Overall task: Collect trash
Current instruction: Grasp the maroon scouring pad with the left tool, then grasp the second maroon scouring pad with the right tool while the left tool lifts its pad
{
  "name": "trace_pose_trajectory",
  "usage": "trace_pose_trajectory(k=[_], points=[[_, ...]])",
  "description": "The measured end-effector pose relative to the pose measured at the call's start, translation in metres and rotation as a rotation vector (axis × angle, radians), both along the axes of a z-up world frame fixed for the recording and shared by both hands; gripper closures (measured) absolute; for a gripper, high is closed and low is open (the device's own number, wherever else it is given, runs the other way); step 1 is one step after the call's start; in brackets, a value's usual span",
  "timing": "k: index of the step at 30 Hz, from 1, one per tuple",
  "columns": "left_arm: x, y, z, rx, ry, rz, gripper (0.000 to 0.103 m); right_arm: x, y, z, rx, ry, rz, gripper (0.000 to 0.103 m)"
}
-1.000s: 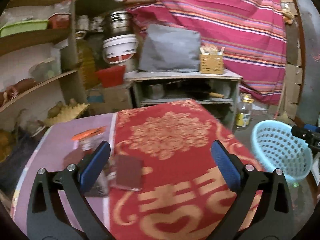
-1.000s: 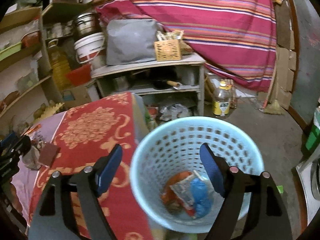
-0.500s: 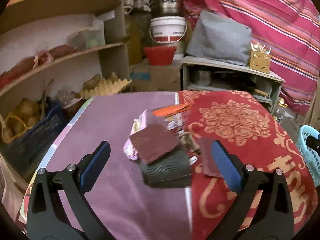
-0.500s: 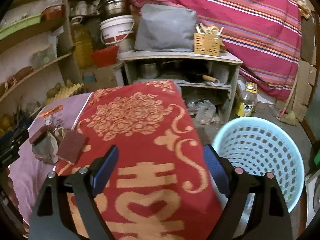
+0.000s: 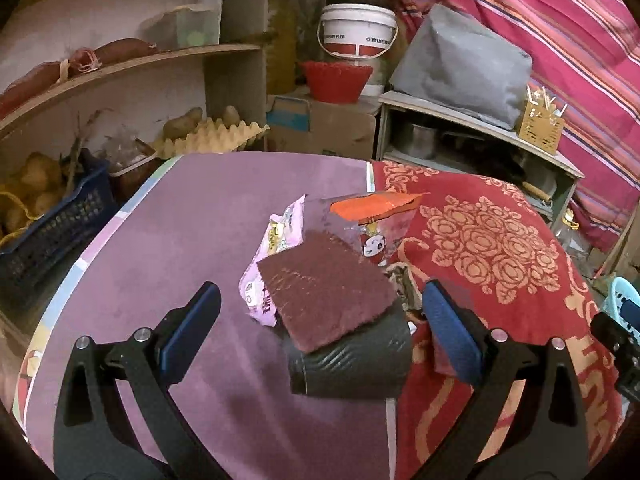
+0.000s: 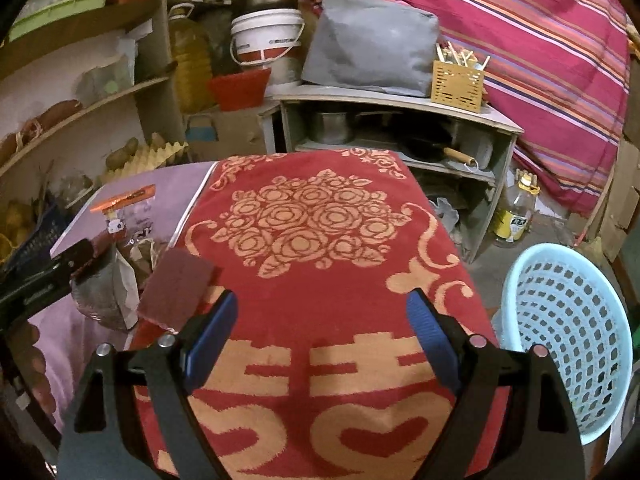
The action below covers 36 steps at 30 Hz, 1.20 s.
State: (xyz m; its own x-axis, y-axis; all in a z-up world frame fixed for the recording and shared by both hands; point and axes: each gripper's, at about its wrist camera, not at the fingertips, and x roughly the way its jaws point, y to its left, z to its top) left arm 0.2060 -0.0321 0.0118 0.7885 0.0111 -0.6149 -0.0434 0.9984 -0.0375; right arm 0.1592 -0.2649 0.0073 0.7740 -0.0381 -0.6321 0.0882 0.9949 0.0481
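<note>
A pile of trash lies where the purple table top [image 5: 168,264] meets the red patterned cloth [image 5: 480,248]. In it are a maroon scouring pad [image 5: 324,292] resting on a dark ribbed roll [image 5: 352,364], a pink-white wrapper [image 5: 272,264] and a clear snack bag with an orange top [image 5: 372,216]. My left gripper [image 5: 320,292] is open, its fingers either side of the pile and just short of it. A second maroon pad [image 6: 176,288] lies at the cloth's edge. My right gripper [image 6: 322,300] hangs open and empty over the red cloth [image 6: 320,248]. The light blue trash basket [image 6: 568,336] stands on the floor to its right.
Wooden shelves [image 5: 120,68] with potatoes, an egg tray [image 5: 212,136] and a dark blue crate [image 5: 52,220] border the table on the left. Behind it stand a white bucket [image 6: 268,36], a low cabinet [image 6: 400,128] and an oil bottle [image 6: 514,216] on the floor.
Both grippers swung left. The right one left the basket, where trash lay, and now faces the red cloth. The left view turned from the cloth to the trash pile and came closer.
</note>
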Motion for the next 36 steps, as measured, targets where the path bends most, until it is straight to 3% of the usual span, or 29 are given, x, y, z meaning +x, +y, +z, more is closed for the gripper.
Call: trace_pose_trajectory(k=[9, 14, 22, 32, 36], points=[[0.017, 0.003, -0.009, -0.019, 0.016, 0.001, 0.007, 0.015, 0.002, -0.010, 0.036, 0.034, -0.012, 0.018], [0.023, 0.009, -0.017, -0.078, 0.056, -0.050, 0.026, 0.017, 0.015, -0.013, 0.022, 0.039, 0.014, 0.018], [0.014, 0.021, -0.010, -0.122, 0.045, -0.054, 0.031, 0.014, 0.031, -0.012, -0.014, 0.037, 0.033, 0.018], [-0.021, 0.038, 0.005, 0.014, -0.022, -0.050, 0.031, 0.015, 0.064, -0.025, -0.010, 0.066, 0.090, 0.018], [-0.032, 0.057, 0.006, 0.026, -0.036, -0.039, 0.031, 0.021, 0.083, -0.031, 0.008, 0.073, 0.125, 0.018]])
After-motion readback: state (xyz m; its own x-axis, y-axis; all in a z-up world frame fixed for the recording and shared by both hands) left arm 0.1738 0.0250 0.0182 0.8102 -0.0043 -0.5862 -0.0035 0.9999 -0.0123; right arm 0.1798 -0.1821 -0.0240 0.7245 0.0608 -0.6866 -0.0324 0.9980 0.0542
